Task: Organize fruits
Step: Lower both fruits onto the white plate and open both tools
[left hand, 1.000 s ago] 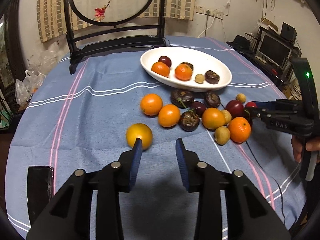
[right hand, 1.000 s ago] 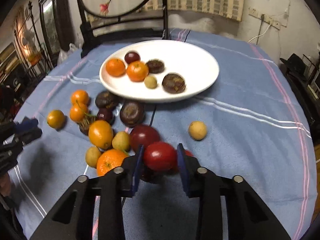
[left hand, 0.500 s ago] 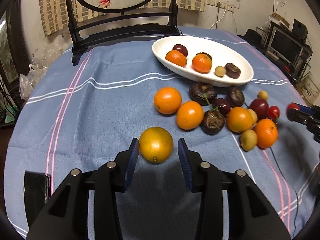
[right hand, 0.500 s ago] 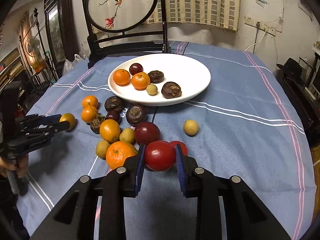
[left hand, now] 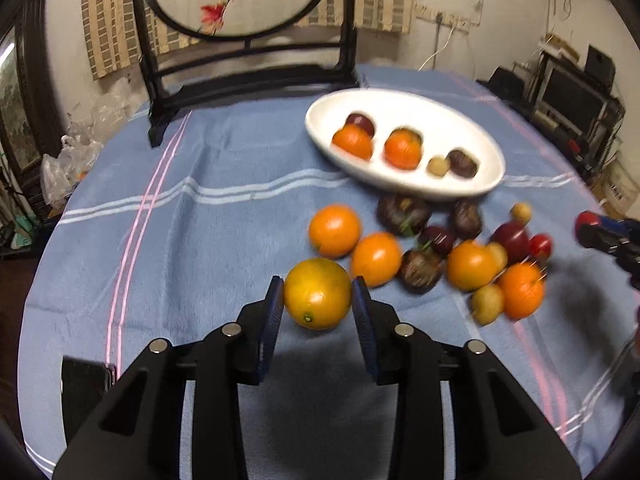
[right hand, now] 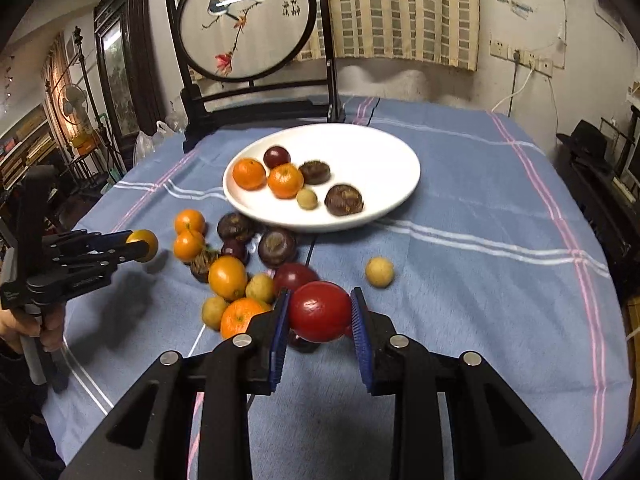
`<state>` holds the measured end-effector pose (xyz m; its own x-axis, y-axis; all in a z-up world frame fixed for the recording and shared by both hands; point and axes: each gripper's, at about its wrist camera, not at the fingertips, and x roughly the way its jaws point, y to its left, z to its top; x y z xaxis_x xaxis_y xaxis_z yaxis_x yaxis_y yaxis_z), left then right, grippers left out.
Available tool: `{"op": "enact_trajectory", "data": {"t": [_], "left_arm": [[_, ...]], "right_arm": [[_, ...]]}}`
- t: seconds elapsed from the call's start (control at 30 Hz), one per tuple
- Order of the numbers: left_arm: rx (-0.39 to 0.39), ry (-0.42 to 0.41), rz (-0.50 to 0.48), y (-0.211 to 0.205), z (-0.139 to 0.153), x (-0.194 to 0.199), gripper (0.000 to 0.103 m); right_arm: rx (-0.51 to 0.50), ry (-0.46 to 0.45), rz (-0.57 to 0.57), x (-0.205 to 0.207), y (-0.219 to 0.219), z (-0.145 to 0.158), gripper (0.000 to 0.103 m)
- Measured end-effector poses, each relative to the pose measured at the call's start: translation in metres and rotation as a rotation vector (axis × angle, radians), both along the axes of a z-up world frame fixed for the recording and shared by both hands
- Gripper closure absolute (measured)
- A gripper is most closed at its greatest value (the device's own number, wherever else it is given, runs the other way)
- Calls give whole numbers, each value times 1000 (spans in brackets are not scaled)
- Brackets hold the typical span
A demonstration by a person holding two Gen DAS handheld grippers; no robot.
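Note:
My left gripper (left hand: 318, 300) is shut on a yellow-orange fruit (left hand: 318, 294) and holds it above the blue cloth; it also shows in the right wrist view (right hand: 145, 245). My right gripper (right hand: 320, 312) is shut on a red tomato (right hand: 319, 311), lifted above the fruit pile. A white plate (right hand: 380, 152) sits further back with two oranges, a plum, a small longan and two dark fruits. Loose oranges (left hand: 335, 231), dark mangosteens (left hand: 402, 212) and small yellow fruits (right hand: 379, 272) lie between the plate and the grippers.
A black wooden stand with a round embroidered screen (right hand: 248, 24) stands at the table's far edge. A dark phone (left hand: 84, 380) lies at the near left. The blue striped cloth (right hand: 500, 240) covers the round table. Electronics (left hand: 572, 96) sit off to the right.
The left gripper closed on the yellow-orange fruit and lifted it. The right gripper rose further with the red tomato, away from the pile.

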<state>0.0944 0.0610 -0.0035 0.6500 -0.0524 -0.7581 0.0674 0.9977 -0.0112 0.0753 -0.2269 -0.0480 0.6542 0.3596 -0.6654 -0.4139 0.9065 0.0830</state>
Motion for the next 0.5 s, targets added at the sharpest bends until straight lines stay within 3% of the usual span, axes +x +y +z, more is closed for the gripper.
{"op": "enact_trajectory", "data": {"t": [0.27,0.5], "left_arm": [[-31,-63,-78,-42,43,54,69],[-58,10,-84,-74,19,115,69]], "right_arm": [[1,-11,20,55,22,13,73],[-16,48,6,109,40,-1,73]]}}
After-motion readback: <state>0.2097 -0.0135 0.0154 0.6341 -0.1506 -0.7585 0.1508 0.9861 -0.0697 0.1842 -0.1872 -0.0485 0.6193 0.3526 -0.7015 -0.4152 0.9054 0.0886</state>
